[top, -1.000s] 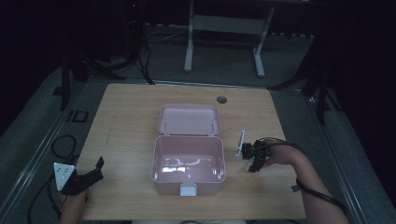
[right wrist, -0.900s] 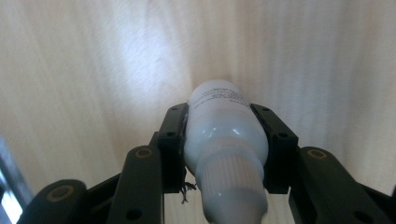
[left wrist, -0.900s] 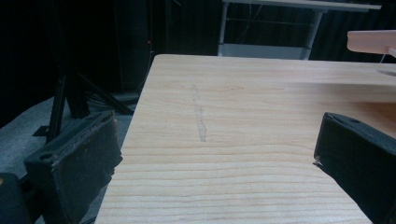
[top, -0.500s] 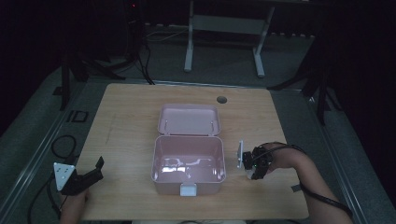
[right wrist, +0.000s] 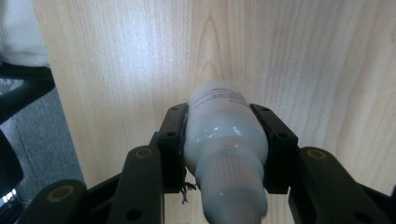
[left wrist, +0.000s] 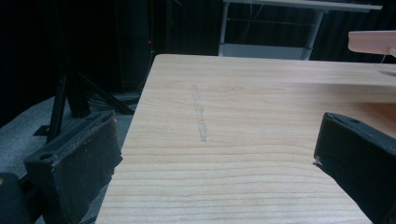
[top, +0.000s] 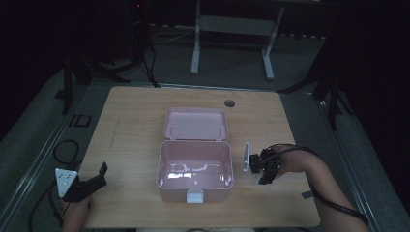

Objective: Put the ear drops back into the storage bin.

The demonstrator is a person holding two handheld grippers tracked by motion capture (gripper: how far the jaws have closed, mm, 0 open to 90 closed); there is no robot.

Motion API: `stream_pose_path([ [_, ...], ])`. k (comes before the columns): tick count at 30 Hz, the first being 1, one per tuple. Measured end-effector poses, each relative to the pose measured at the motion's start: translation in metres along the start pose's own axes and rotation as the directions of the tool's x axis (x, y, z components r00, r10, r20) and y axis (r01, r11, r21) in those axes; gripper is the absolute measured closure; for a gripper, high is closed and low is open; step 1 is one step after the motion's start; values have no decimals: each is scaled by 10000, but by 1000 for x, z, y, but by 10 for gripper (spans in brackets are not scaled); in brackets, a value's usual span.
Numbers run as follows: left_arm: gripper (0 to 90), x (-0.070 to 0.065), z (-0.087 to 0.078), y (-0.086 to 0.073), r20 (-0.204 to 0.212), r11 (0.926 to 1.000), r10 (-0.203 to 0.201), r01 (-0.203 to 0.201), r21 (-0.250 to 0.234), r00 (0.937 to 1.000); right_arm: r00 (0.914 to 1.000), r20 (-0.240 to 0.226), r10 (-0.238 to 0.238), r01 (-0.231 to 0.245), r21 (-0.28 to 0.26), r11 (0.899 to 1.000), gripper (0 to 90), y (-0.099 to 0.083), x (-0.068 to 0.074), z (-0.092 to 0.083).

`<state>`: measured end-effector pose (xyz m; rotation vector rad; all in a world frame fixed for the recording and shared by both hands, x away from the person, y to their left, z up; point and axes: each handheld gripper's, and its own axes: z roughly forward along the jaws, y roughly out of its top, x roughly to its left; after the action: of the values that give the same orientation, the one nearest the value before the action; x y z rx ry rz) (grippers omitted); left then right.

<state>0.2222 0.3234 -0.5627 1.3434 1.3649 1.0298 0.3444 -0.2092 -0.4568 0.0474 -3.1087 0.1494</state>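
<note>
Gripping white bottle in my right gripper, jaws clamped, just right of open pink box. Box looks empty; placing inside likely remains. Left gripper spread, idle at table corner.

room: dark | floor: grey, possibly carpet | table: light wood

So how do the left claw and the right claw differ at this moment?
The left claw is open and empty near the table's front left corner; the right claw is shut on a white bottle, right of the open pink box. Both are black, two-jawed and hand-held.
</note>
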Motion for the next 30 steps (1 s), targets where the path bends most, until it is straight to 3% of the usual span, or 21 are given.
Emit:
stream_pose_path([
  [30,5,0,0,0,-22,10000,-44,44,-13,10000,9978,641,155,-159,56,9999,597,6,8,-78],
])
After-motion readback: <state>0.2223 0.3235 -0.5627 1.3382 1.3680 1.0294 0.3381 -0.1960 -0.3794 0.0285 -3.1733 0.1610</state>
